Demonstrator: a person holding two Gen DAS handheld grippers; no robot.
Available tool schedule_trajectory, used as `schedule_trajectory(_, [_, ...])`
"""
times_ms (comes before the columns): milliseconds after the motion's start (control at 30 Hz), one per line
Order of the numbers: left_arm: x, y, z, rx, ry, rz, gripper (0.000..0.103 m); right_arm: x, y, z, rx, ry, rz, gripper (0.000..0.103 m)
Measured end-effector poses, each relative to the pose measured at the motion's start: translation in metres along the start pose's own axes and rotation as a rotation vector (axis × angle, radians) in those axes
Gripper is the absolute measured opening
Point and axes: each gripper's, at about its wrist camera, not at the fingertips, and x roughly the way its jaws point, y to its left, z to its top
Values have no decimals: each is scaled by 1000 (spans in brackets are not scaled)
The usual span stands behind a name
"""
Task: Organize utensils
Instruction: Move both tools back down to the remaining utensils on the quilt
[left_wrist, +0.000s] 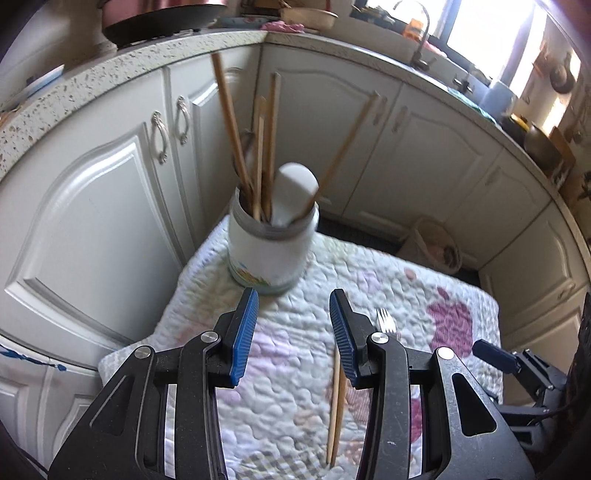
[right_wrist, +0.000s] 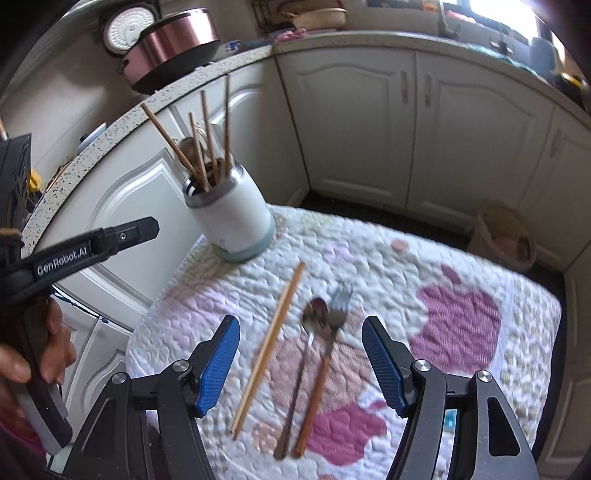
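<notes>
1. White kitchen cabinets ring a quilted cloth.
2. The white holder jar stands upright, collecting chopsticks.
3. Right gripper, jaws apart and empty, hovers over the loose chopstick, spoon and fork.
4. Left gripper is likewise parted, empty.

Bare quilted patchwork cloth is left free right of the white cylindrical utensil jar; overhead access is blocked by wooden chopsticks fanning from it.
</notes>
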Motion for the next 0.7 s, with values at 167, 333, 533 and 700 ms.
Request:
schedule_trajectory(167, [8,-4,-15,-5,40,-27,40,-8,-22,-19,36,1,-25,66])
schedule_trajectory(333, [24,-3,-31,-33,110,-75,40,-9,-47,-42,91,-32,-40,67])
schedule_trajectory(533, [42,-1,-45,-54,170,-90,39,7,-60,-51,122,13,-51,67])
schedule_trajectory(700, [60,-6,-57,-29,217,-77,39,25,-60,-51,135,60,-48,67])
